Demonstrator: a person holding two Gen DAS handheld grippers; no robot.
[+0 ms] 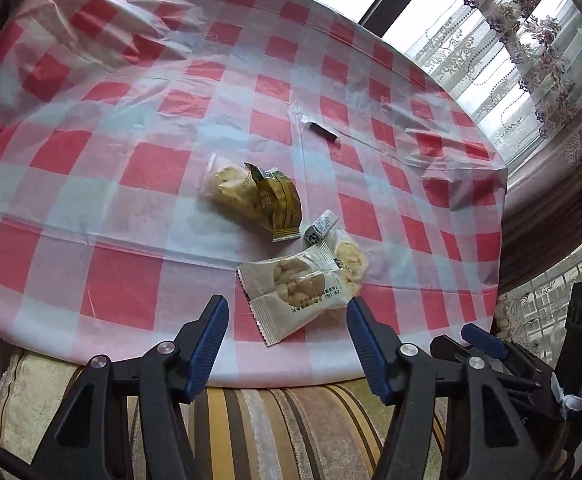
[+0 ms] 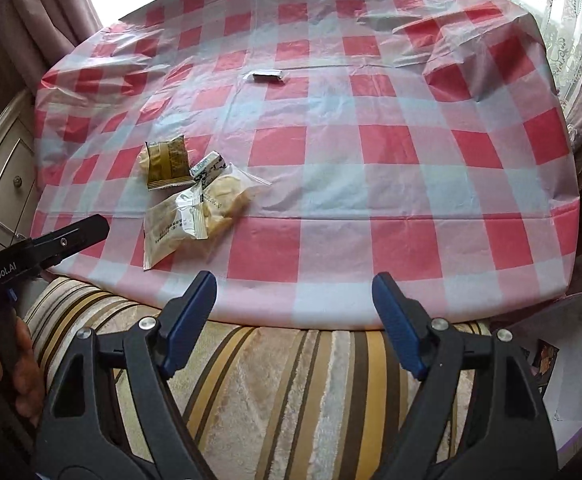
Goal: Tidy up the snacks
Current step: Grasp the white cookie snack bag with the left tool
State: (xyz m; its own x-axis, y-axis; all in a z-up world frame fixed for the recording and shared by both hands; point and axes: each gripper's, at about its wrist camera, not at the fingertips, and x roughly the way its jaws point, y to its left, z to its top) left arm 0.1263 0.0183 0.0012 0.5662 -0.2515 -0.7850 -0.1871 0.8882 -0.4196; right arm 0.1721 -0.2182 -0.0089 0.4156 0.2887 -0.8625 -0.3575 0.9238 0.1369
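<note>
Both the left gripper and right gripper are held apart, empty. The white packet at twelve o'clock could be pinched together with the overlapped clear packet, since they touch.

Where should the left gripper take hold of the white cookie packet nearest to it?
Grip the white cookie packet by its crimped near end, coming from the table's near edge with the open left gripper. That end lies free on the checkered tablecloth, while the far end overlaps the clear cookie packet.
</note>
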